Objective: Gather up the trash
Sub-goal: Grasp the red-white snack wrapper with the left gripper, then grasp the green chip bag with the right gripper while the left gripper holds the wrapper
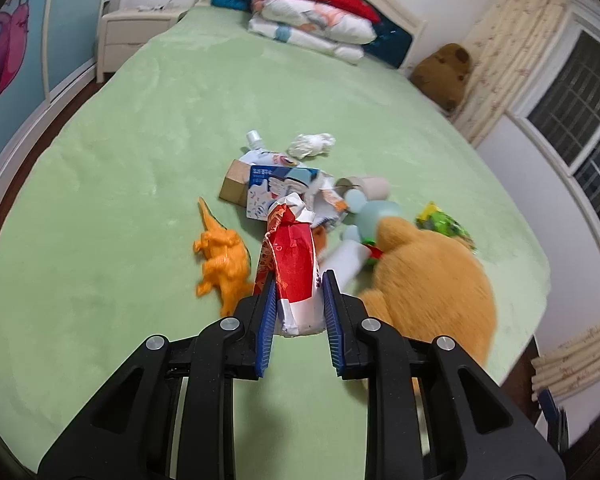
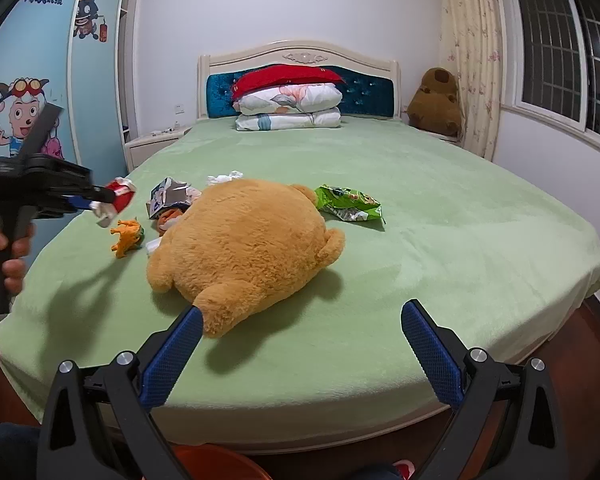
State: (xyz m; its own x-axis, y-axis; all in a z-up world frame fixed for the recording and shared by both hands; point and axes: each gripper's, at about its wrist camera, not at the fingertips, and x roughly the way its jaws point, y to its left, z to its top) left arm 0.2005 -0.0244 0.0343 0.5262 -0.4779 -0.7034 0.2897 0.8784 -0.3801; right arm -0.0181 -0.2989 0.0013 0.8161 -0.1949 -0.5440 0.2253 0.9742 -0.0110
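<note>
My left gripper (image 1: 299, 280) is shut on a crumpled red and white wrapper (image 1: 294, 264) and holds it above the green bed (image 1: 120, 200). The right wrist view shows that gripper (image 2: 100, 202) at the left, a hand on its handle, with the wrapper (image 2: 116, 200) off the blanket. Behind it lies a pile of trash: a blue and white carton (image 1: 272, 190), a white crumpled tissue (image 1: 312, 145), a spouted pouch (image 1: 260, 152), a cardboard tube (image 1: 366, 186). A green snack bag (image 2: 350, 204) lies beyond the plush. My right gripper (image 2: 300, 318) stands open over the bed's near edge, holding nothing.
A big tan plush bear (image 2: 240, 248) lies in the middle of the bed, with an orange toy dinosaur (image 2: 127, 237) to its left. Folded quilts (image 2: 290, 108) sit at the headboard. A brown plush (image 2: 436, 102) sits by the curtain. An orange bin rim (image 2: 216, 462) shows below.
</note>
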